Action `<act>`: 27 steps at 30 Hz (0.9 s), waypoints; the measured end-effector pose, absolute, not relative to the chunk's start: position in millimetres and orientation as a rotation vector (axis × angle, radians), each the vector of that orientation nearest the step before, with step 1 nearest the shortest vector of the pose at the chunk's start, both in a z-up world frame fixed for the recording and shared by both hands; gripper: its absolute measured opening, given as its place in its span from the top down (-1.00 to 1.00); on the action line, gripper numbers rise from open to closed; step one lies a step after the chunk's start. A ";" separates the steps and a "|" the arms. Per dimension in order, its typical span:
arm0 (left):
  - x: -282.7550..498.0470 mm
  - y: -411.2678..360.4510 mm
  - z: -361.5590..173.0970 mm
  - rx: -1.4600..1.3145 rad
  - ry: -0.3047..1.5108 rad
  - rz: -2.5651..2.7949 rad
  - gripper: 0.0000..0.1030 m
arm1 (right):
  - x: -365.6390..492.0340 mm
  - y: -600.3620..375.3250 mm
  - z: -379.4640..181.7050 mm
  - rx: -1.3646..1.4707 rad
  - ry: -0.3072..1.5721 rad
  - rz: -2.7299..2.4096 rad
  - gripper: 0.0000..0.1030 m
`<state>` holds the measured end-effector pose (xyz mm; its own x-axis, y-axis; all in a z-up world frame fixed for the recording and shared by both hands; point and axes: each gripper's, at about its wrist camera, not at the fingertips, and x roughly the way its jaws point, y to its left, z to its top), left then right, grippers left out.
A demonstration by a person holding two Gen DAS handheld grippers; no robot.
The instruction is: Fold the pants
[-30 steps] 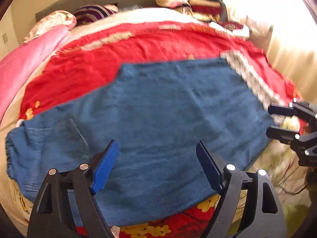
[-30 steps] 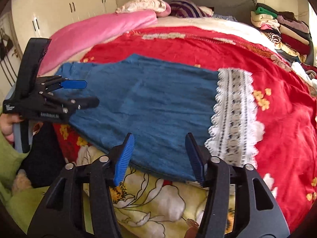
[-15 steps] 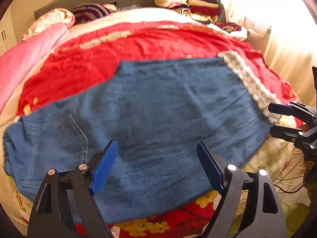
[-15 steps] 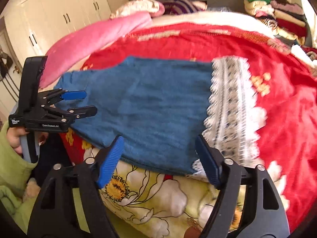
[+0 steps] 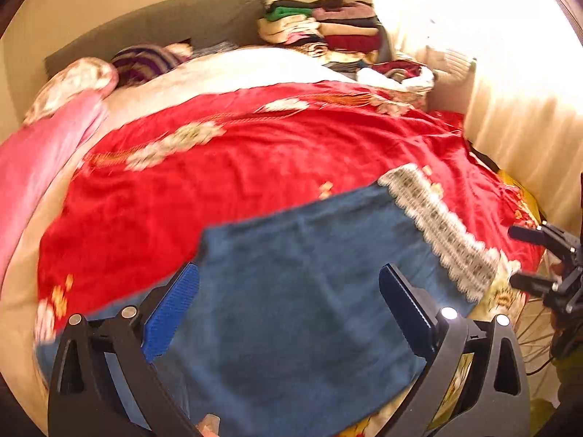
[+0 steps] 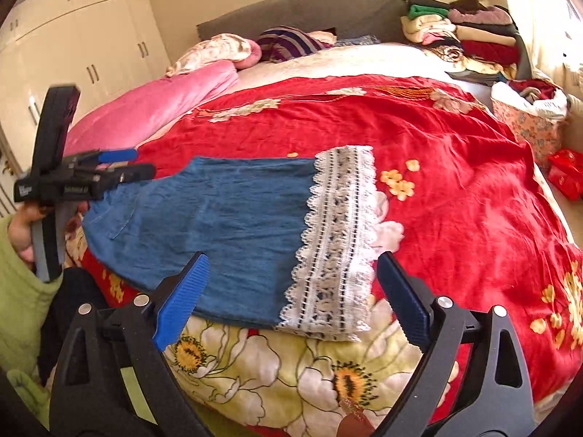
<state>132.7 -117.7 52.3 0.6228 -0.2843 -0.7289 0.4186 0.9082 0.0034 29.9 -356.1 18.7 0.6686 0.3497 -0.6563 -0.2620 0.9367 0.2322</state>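
A: Biggest first — bed (image 6: 455, 167) with a red blanket, grey headboard (image 6: 309, 11) behind, pink quilt (image 6: 153, 105) on the far left side, pile of folded clothes (image 6: 462, 32) at the far right corner.

B: And the pants?

A: Blue pants (image 6: 226, 218) lying flat on the red blanket at the near edge of the bed, already doubled leg on leg by the look of it. Waist end sits toward the left, white lace cuff (image 6: 339, 240) toward the right. Near edge slightly overhangs the flowered sheet (image 6: 291, 364).

B: Grippers?

A: Left gripper (image 5: 288, 309) wide open, holding nothing, hovering over the middle of the blue cloth. Right gripper (image 6: 291, 298) also wide open, empty, sitting above the near corner at the lace cuff. In the right view the left gripper (image 6: 127, 167) shows at the waist end, fingers apart, not clearly touching cloth.

B: Handling?

A: Soft denim-like fabric, light, limp — it'll sag and drape, no stiffness to lean on. Lace looks delicate and snaggy, so I'd pinch the blue cloth just inside the cuff, both layers together. Other grip at the waistband corner, where the seam is thicker. Then carry one end over to the other. Risk, I think: grabbing only the top layer, or catching the blanket underneath.
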 end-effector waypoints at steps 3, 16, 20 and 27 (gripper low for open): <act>148.6 -141.8 55.3 0.209 0.796 -0.461 -0.91 | 32.3 -363.8 13.4 0.140 0.786 0.327 -0.71; 215.8 -222.9 13.0 0.276 0.888 -0.581 -0.91 | 45.0 -373.8 -22.6 0.254 0.869 0.297 -0.74; 235.4 -232.6 -9.9 0.227 0.941 -0.630 -0.89 | 52.3 -370.4 -33.1 0.256 0.893 0.301 -0.74; 255.1 -245.6 -35.4 0.189 0.991 -0.681 -0.53 | 63.2 -363.2 -46.2 0.278 0.906 0.311 -0.74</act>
<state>255.1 -245.6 -35.4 0.3616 -0.4422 -0.8208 0.6076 0.7795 -0.1523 63.2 -363.2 -46.2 0.5781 0.3781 -0.7231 -0.1463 0.9198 0.3640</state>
